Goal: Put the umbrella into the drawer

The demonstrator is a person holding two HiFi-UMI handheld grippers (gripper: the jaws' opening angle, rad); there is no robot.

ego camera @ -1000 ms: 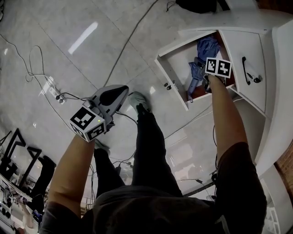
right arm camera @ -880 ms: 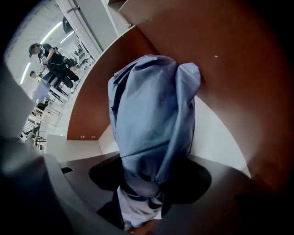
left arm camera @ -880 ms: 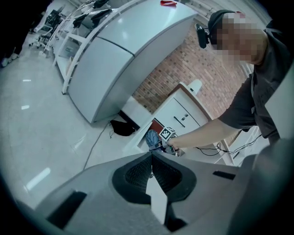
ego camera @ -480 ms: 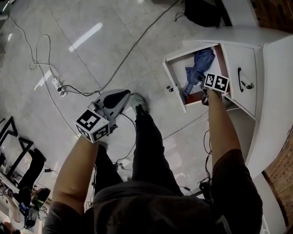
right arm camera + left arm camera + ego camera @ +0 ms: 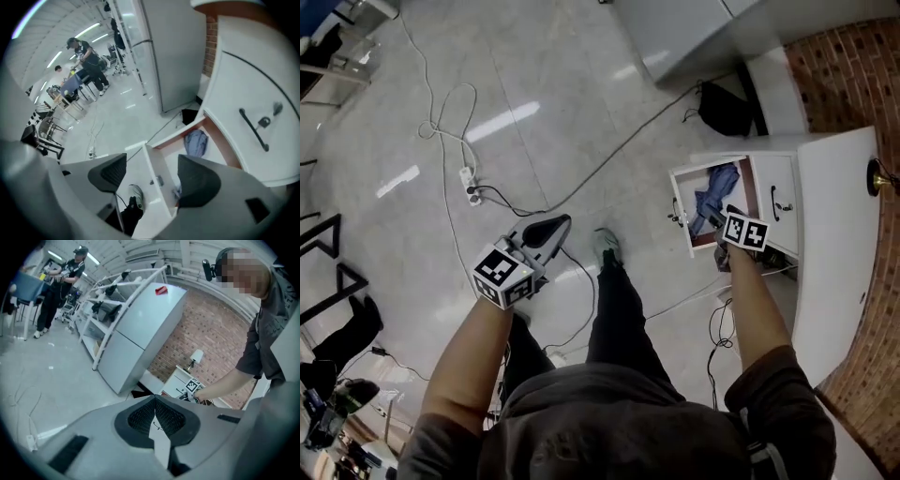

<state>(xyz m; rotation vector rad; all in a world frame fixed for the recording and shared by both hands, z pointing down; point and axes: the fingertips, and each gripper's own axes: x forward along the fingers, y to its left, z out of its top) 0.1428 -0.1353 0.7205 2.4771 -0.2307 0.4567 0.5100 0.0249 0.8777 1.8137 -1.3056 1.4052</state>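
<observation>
Your right gripper [image 5: 152, 180], jaws wide but closing on nothing, hangs over the drawer [image 5: 682, 208] apparently holding the umbrella [image 5: 715, 194]; your left gripper [image 5: 155, 416] is pinched together, empty.

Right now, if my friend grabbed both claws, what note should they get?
Left claw: shut, empty, held over the floor.
Right claw: wide apart, just beginning to close, nothing between its pads, above the drawer.
Umbrella: blue, folded, lying inside the open drawer.
Done: the umbrella is in.
Left: probably only pushing the drawer shut, if that is wanted.
</observation>
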